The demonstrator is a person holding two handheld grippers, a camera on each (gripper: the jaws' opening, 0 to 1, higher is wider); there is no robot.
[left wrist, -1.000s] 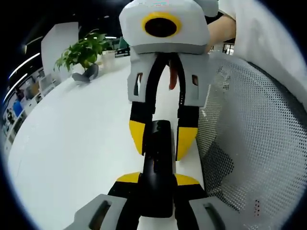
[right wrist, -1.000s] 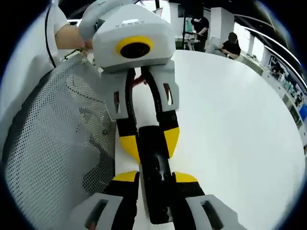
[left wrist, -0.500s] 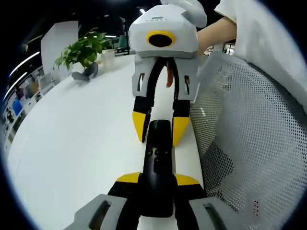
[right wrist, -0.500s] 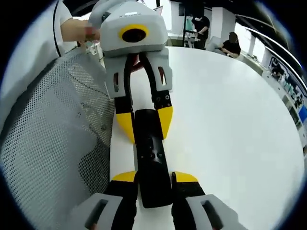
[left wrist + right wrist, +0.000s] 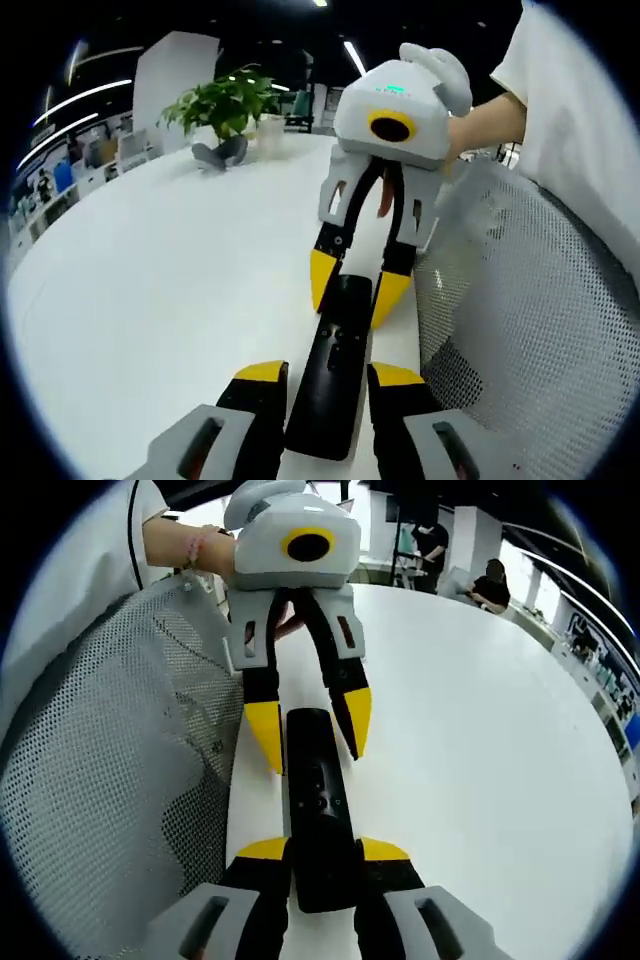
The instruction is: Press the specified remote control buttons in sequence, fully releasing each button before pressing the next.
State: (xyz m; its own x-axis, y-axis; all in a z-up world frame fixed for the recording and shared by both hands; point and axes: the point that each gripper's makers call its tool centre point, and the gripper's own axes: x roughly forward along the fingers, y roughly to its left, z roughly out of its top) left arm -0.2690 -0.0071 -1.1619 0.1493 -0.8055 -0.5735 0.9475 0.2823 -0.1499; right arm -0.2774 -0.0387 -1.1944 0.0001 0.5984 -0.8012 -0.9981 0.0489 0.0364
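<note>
Remote [image 5: 318, 820]: slim black bar, lying flat on the white table [image 5: 480, 740] close to the near edge, right beside the mesh chair back [image 5: 110, 780]. It runs from 6 toward 12 in the right gripper view, buttons up, cluster roughly mid-body. In the left gripper view the remote [image 5: 335, 365] runs from 6 toward 1.

Handling, my read: light, rigid plastic, glossy, so likely slick on a smooth top. It will probably skate or pivot under an off-centre press. Best hold is across the long side edges at one end, leaving the button face clear. Not fragile, but buttons want a straight-down push and a clean lift-off.

Right gripper [image 5: 320, 852]: jaws hug both side edges of the remote's near end. Looks clamped on it, no gap I can see. It reads as the steadying hand. From the other side, the right gripper [image 5: 352, 288] comes in from 12, yellow tips either side of the remote's far end, body tilted toward 1, with a bare forearm [image 5: 490, 120] behind it.

Left gripper [image 5: 322, 375]: jaws spread, visible gaps either side of the remote, nothing gripped. In the right gripper view the left gripper [image 5: 310, 735] hangs at 12, tips splayed astride the remote's far end and apparently clear of it, pointing down. A hand [image 5: 190, 550] holds it at 11.

Plant [image 5: 225, 100] sits far off at 11, well apart.
</note>
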